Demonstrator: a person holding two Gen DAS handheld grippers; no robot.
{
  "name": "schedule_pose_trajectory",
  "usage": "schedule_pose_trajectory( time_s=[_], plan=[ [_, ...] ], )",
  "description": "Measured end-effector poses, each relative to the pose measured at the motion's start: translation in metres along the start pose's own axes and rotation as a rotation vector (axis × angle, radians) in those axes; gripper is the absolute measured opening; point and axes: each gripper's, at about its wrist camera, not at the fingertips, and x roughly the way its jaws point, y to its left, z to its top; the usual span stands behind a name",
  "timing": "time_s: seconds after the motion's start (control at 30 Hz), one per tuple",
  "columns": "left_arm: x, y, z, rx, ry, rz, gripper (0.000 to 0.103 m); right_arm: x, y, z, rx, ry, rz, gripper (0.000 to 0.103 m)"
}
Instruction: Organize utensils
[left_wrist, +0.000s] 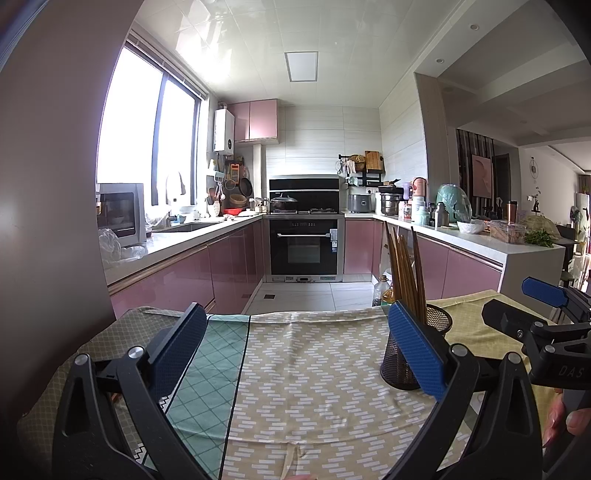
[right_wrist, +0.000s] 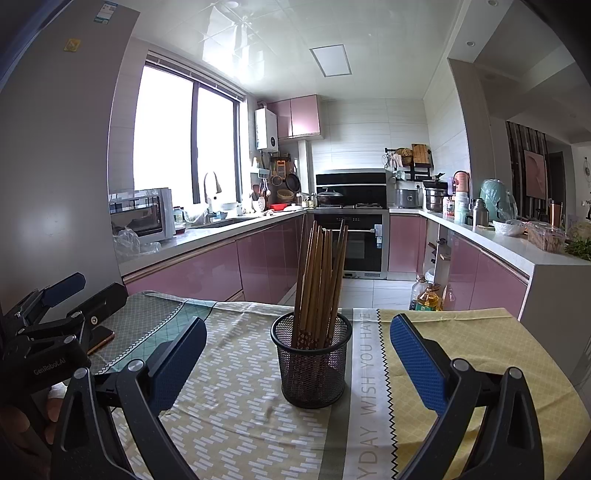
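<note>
I am holding my left gripper (left_wrist: 295, 354) on the left with its blue-padded fingers spread wide over bare patterned tablecloth (left_wrist: 295, 387), gripping nothing. Further right, my right gripper (right_wrist: 295, 354) is likewise gaping empty, framing the black wire-mesh cup (right_wrist: 311, 363) where the brown wooden chopsticks (right_wrist: 321, 280) are standing upright. I am judging the sorting nearly done; next I'm checking for strays.

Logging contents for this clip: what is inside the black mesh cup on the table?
The mesh cup holds a bundle of wooden chopsticks, standing upright and leaning slightly. Their patterned lower ends show through the mesh; the cup's bottom is hidden, so anything else lying there cannot be seen.
</note>
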Motion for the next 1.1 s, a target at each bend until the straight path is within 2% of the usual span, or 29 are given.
schedule_pose_trajectory(
  time_s=[1.1],
  plan=[
    [-0.0001,0.0001,-0.0004,-0.001,0.001,0.000,0.097,0.0020,0.0014,0.0005,0.007,0.002,-0.005,0.097]
  ],
)
